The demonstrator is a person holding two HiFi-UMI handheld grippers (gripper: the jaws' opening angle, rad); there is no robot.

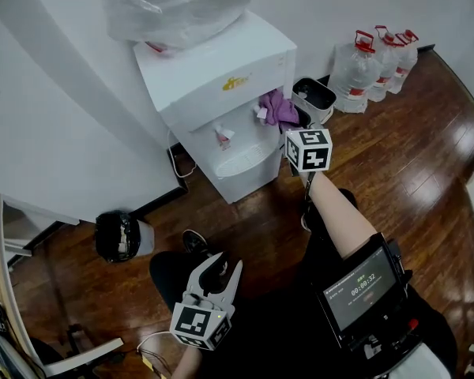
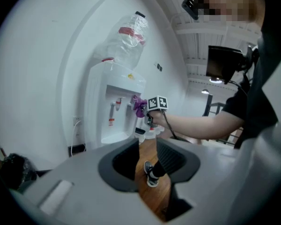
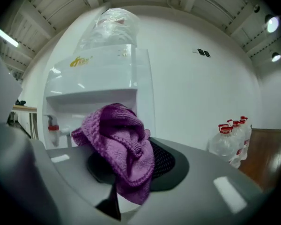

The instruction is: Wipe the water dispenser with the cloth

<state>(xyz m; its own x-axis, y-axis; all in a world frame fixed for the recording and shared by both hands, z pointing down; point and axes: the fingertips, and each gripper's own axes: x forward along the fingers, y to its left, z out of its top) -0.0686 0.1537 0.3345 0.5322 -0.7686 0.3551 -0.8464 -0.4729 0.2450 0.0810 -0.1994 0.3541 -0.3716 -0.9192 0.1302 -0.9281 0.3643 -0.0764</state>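
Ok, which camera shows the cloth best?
The right gripper view: the cloth is large and close, clamped between the jaws. The head view shows a small patch by the dispenser; the left gripper view, a distant speck.

Even, bright indoor light fills the head view. The white wall (image 1: 55, 133) is nearly washed out, and the glossy wooden floor (image 1: 426, 156) carries a pale sheen at the right. Shadows are faint; the lower left corner is dimmer. Straight lines bow toward the edges.

Both gripper views are fisheye circles with black corners and heavy bending at the rim. In the left gripper view, ceiling lamps (image 2: 210, 80) glare at centre right, and the left gripper (image 2: 147, 165), close to the lens, looks soft. In the right gripper view, a strip light (image 3: 2, 34) at upper left and spot lamps (image 3: 271, 25) at upper right flare. The purple cloth (image 3: 122, 144) is sharp, while the right gripper (image 3: 131, 165) around it is blurred.
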